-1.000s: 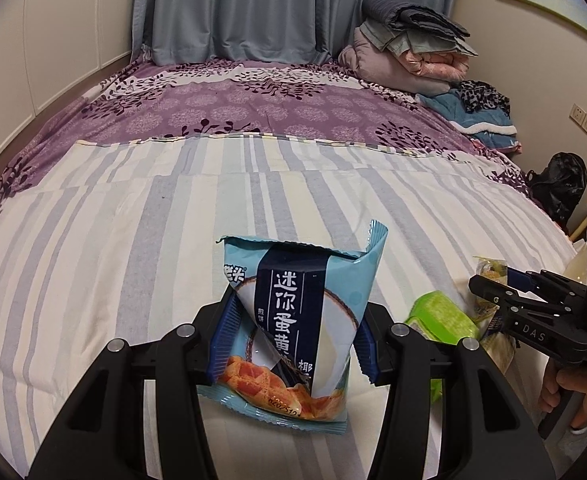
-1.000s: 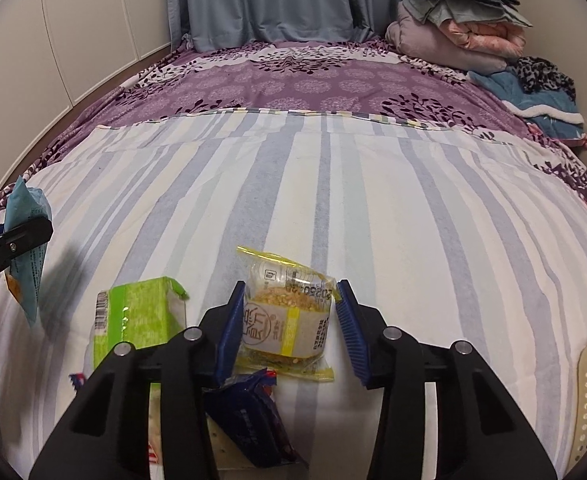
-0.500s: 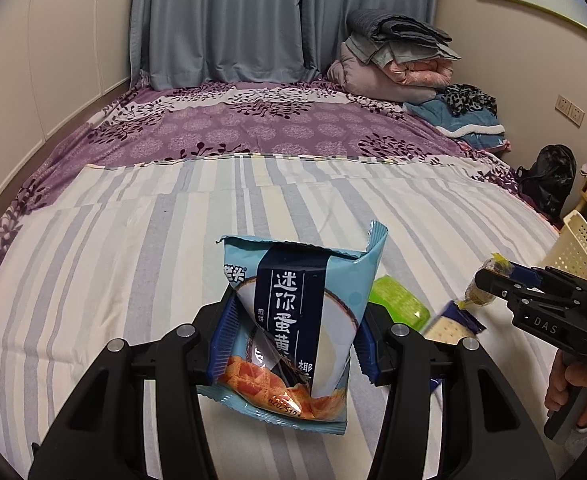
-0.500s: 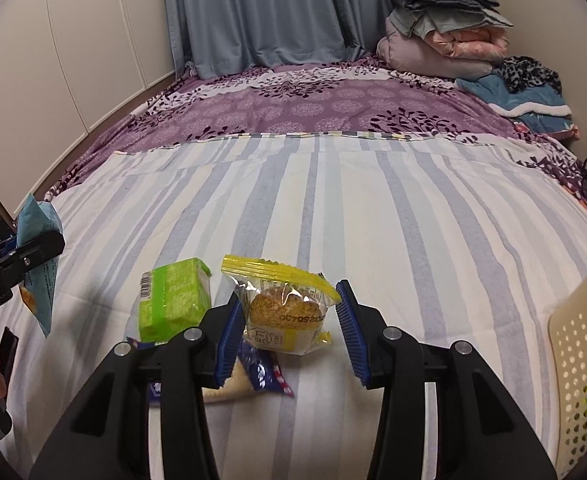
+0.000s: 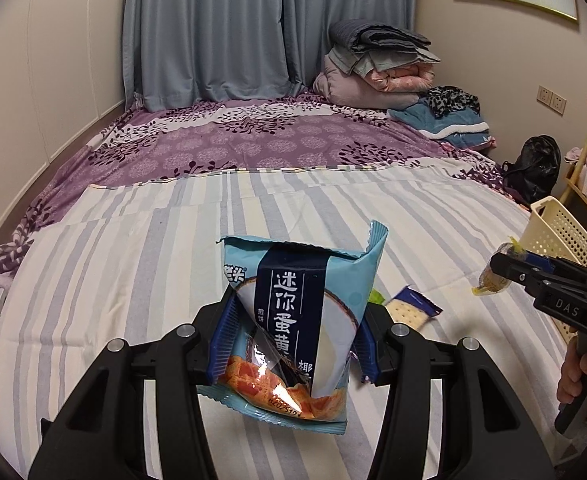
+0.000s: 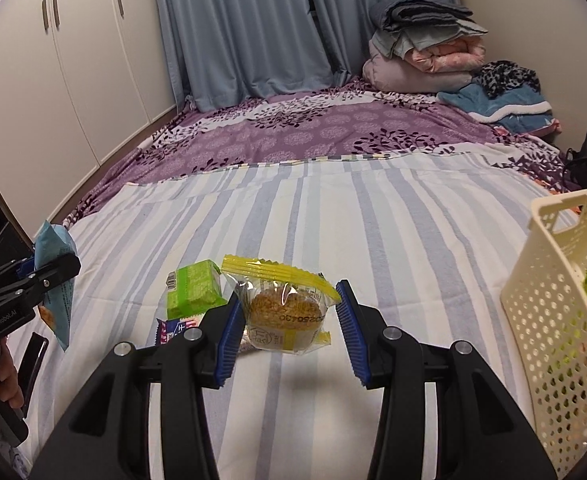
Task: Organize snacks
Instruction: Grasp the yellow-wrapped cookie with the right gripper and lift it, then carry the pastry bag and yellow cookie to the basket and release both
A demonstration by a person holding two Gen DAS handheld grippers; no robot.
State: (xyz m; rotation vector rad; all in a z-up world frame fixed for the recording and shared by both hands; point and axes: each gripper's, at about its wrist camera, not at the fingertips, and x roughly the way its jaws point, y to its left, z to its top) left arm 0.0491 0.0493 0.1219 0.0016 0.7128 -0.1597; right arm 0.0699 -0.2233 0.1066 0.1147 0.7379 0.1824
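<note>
right wrist view: right gripper [image 6: 289,330] is clamped on the wrapped cake [image 6: 283,312]; the basket [image 6: 549,280] at the bed's right edge is nearest it, while the left gripper [image 5: 291,344], farther off, grips the blue packet [image 5: 297,320].

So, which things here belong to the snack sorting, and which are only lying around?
Job: blue snack bag in left gripper; muffin pack in right gripper; green pack; cracker pack; basket.

Lying about: folded bedding; black bag.
</note>
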